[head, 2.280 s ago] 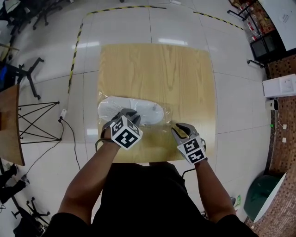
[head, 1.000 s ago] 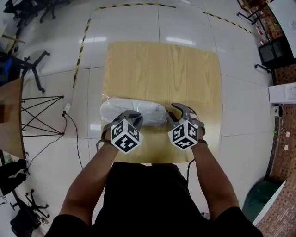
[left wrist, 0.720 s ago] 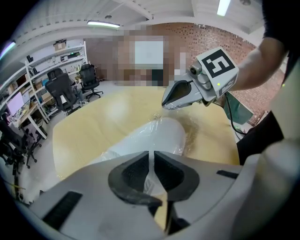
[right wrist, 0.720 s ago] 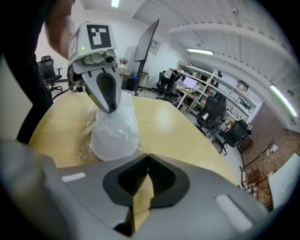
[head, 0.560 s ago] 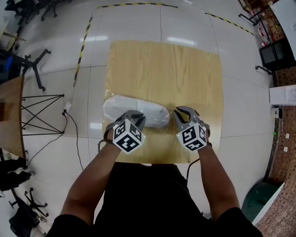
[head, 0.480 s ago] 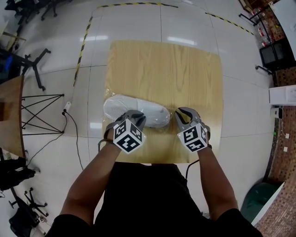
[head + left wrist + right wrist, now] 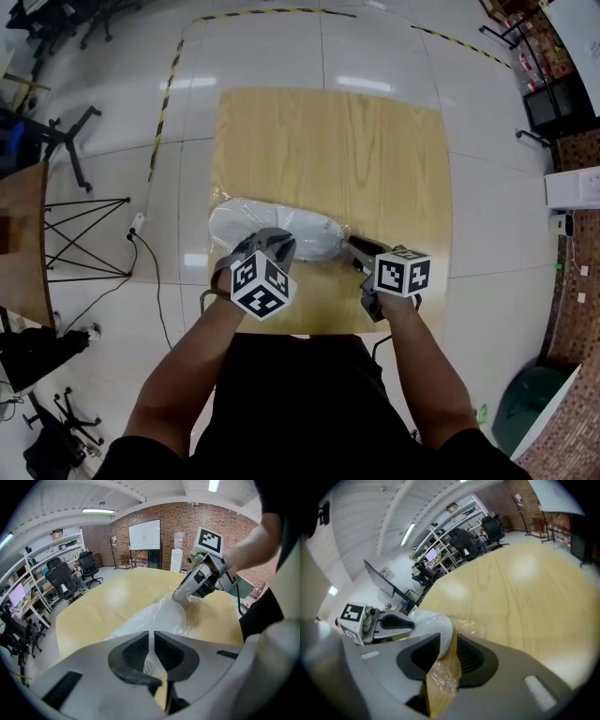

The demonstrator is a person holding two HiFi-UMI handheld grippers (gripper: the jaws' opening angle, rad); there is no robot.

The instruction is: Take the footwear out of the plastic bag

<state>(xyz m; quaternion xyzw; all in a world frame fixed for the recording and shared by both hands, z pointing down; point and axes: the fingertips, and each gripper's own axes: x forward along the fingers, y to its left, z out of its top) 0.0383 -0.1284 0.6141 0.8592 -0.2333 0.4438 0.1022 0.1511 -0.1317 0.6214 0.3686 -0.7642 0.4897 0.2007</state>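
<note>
Shoe (image 7: 253, 220) inside plastic bag (image 7: 183, 620), mid-frame on bench (image 7: 328, 141) | left gripper (image 7: 151, 639) fingers pinching plastic bag | right gripper (image 7: 449, 644) fingers opening, plastic bag between

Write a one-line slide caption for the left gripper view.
Left gripper pinches the clear plastic bag around a white shoe on the wooden table.

A light wooden table (image 7: 328, 131) stands on glossy floor (image 7: 487, 187). On the table, near its front-left corner, lies a clear plastic bag (image 7: 244, 214) holding a white shoe (image 7: 309, 232).
</note>
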